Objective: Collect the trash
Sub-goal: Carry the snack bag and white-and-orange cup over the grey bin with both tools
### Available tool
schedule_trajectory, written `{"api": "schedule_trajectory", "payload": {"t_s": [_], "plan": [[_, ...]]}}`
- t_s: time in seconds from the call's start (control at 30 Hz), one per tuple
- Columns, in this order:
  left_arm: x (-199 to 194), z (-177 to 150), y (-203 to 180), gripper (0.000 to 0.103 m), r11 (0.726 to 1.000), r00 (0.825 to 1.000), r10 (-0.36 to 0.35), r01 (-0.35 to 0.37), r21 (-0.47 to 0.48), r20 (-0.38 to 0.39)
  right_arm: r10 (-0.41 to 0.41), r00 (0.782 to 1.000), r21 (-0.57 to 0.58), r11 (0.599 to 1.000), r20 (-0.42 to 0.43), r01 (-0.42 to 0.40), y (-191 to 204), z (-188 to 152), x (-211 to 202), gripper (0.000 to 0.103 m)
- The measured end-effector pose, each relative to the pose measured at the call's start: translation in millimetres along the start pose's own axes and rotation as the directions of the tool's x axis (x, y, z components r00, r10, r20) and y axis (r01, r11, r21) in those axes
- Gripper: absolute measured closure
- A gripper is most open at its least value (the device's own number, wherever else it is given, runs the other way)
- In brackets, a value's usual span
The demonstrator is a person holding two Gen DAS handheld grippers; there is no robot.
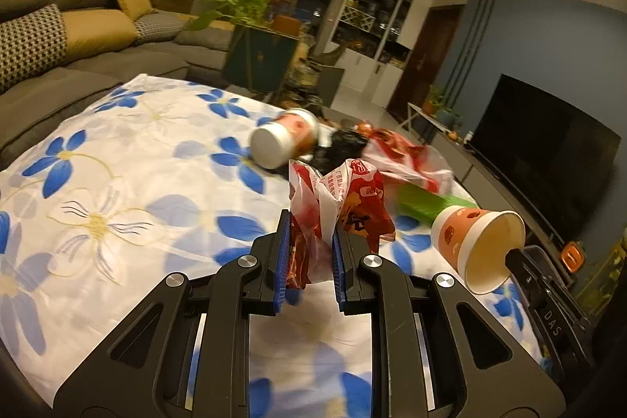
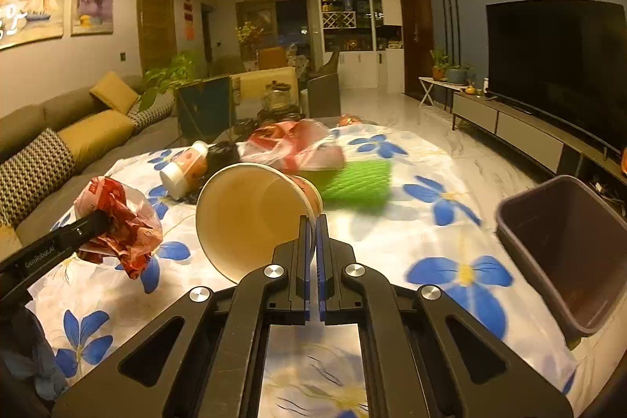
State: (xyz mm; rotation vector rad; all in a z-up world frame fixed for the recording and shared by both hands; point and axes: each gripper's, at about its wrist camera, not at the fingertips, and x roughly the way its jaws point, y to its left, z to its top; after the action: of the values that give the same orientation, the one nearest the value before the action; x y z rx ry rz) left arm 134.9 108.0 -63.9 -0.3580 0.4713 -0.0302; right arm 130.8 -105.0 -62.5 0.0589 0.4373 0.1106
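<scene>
Bin (image 2: 564,253) is the landmark: dark, open-topped, at the table's right edge in the right wrist view, mouth tipped toward the camera. Everything else lies left of it.

Right gripper (image 2: 312,222) is nearer the bin. Jaws are pinched nearly together on the rim wall of a paper cup (image 2: 250,218), one finger inside, one outside. Cup is lifted off the floral cloth (image 2: 392,241), long axis roughly horizontal, mouth facing back at the camera, base pointing away. Bin sits right of the jaws, slightly further out, so judged next move = swing right, then let go over the opening.

Left gripper (image 1: 311,222) is further left of the bin, jaws clamped on a crumpled red-white wrapper (image 1: 337,210), also held above the cloth; bulk sticks up past the fingertips. It would have to cross over the right tool to reach the bin, so prob goes second.

Still on the cloth, far left of the bin: a second cup (image 2: 184,171) on its side, a black bag (image 2: 221,153), a red-white plastic bag (image 2: 294,143), a green sheet (image 2: 356,183).
</scene>
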Motion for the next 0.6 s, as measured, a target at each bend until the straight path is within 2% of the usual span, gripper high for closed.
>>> {"api": "schedule_trajectory", "payload": {"t_s": [0.3,0.6], "plan": [[-1,-7,-56,0.085,0.994,0.997,-0.073,0.073,0.078,-0.011,-0.064,0.997,0.060,0.996,0.052,0.061,-46,3,-33,0.100],[2,-16,-119,0.085,0.973,0.986,-0.167,0.169,0.157,-0.026,-0.146,0.985,0.121,0.984,0.094,0.134,-95,5,-60,0.100]]}}
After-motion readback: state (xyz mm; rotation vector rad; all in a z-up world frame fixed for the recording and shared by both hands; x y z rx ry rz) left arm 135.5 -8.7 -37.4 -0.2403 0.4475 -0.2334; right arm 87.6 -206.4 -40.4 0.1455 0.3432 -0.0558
